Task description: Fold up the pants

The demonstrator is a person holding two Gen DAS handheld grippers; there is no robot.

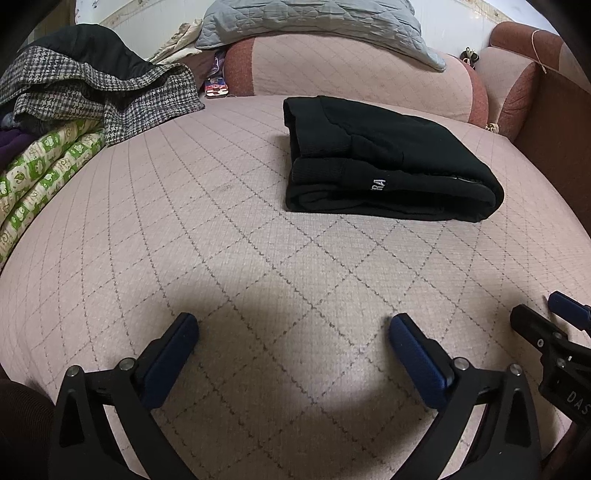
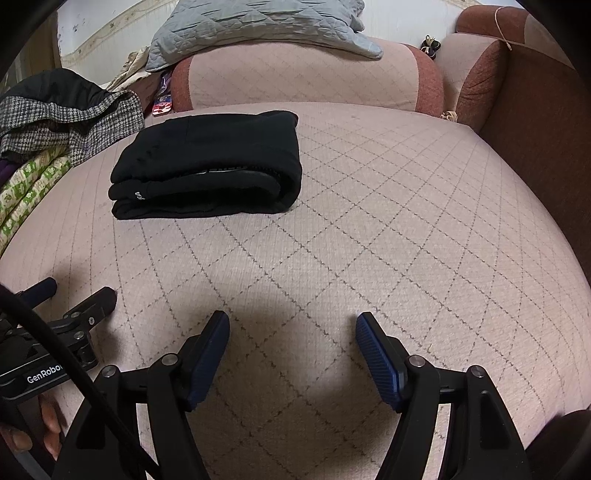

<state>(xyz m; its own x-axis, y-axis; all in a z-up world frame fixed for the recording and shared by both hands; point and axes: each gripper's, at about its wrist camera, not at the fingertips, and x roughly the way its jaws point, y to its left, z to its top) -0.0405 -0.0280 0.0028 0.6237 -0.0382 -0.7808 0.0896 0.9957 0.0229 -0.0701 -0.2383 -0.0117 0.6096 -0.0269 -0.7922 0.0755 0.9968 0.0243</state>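
Pants (image 1: 388, 162) lie folded, well beyond both grippers, near cushion (image 1: 351, 70). Look soft, thick, light, non-slip; grab folded edge if adjusting. Left gripper (image 1: 293, 334) & right gripper (image 2: 292, 332) spread wide, holding nothing.

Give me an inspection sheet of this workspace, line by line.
Surface: pink quilted bed cover, diamond stitching, bare in front.
Job's things: black pants folded into a compact stack, lying flat.
Clutter: houndstooth garment and green-print quilt piled at left; grey pillow on the bolster.
Grippers: left gripper open, empty; right gripper open, empty; both clear of the pants.
Cables: black cable by the left gripper.
Surroundings: brown armrest at right.
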